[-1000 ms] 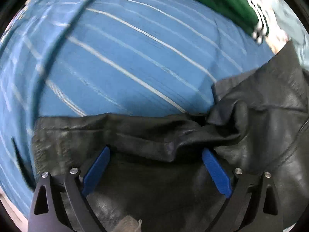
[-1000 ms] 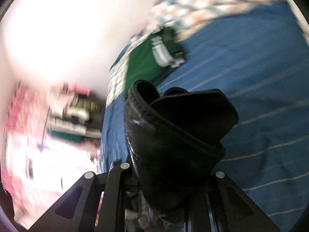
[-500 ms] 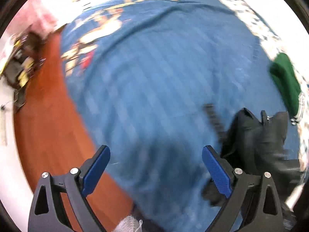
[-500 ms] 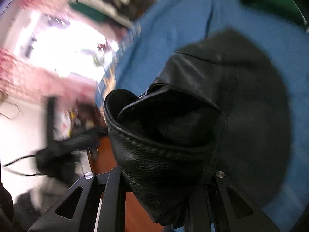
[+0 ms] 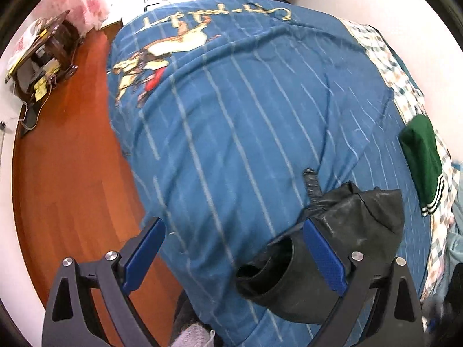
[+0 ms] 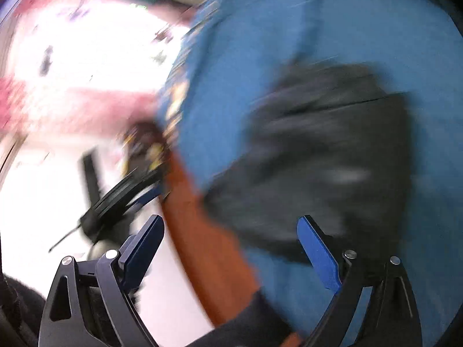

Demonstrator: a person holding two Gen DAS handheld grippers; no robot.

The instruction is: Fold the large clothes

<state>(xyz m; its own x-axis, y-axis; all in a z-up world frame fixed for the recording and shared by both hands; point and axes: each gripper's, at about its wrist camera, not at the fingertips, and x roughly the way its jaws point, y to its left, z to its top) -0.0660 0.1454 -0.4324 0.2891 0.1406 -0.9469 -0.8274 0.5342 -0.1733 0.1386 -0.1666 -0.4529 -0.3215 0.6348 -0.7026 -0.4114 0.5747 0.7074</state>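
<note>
black leather jacket point(image 5: 347, 231) bundled on blue striped bed point(image 5: 231, 130), lower right of left view, a sleeve opening facing camera. left tongs point(image 5: 233, 257) wide apart, holding nothing, right blue pad just in front of jacket. right tongs point(image 6: 230, 248) also spread, empty; view blurred, jacket point(image 6: 327, 159) centre-right. green garment point(image 5: 422, 156) right edge.

A blue striped bedspread point(image 5: 246, 133) is spread across the middle of the left wrist view, with a cartoon print point(image 5: 150, 57) toward 11 o'clock. An orange-brown wooden floor point(image 5: 66, 173) is seen at 9 o'clock, and a dark wooden cabinet point(image 5: 43, 57) at 10 o'clock. A patterned checked sheet point(image 5: 402, 86) is visible at 2 o'clock. The right wrist view is heavily blurred.
</note>
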